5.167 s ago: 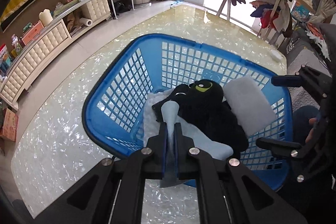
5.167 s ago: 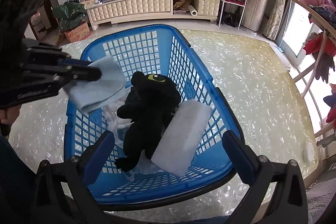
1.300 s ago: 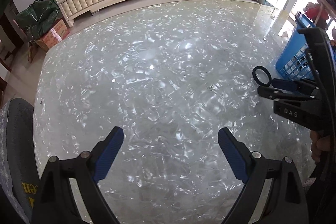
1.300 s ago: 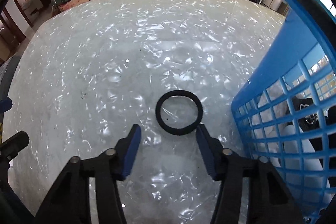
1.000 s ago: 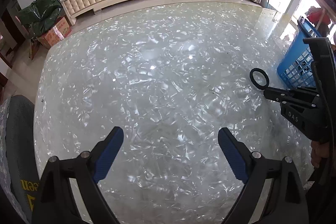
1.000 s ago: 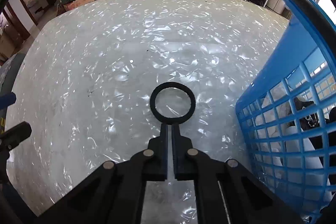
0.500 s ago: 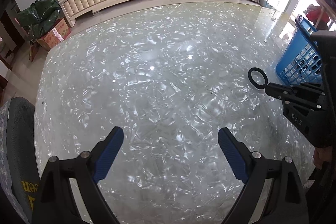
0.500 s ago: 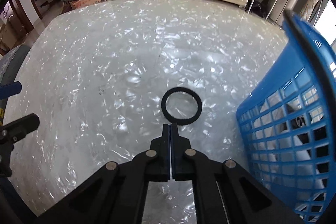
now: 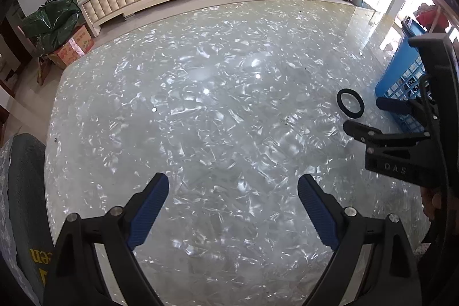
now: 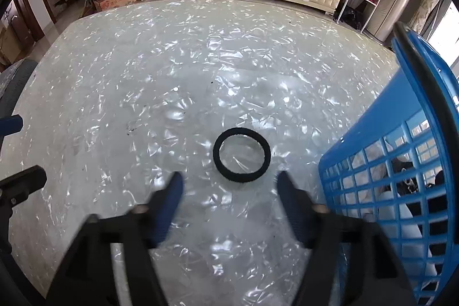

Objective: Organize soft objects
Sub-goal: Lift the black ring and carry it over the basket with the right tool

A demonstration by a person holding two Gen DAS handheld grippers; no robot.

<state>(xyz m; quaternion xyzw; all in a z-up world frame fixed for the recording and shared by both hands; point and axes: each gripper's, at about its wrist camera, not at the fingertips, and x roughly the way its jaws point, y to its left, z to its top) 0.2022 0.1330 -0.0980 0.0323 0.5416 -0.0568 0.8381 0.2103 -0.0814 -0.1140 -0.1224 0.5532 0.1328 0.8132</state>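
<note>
Right wrist: black ring [image 10: 241, 154] lies just beyond the just-opened right hand-held gripper [image 10: 229, 184].

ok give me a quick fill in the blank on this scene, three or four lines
1. The black ring lies flat on the shiny ____.
2. Seen from the right wrist, the blue basket stands to the ____ of the ring.
3. The right gripper has just been opening, and ____ is between its jaws.
4. The left gripper is ____ and holds nothing.

Missing words: floor; right; nothing; open
</note>
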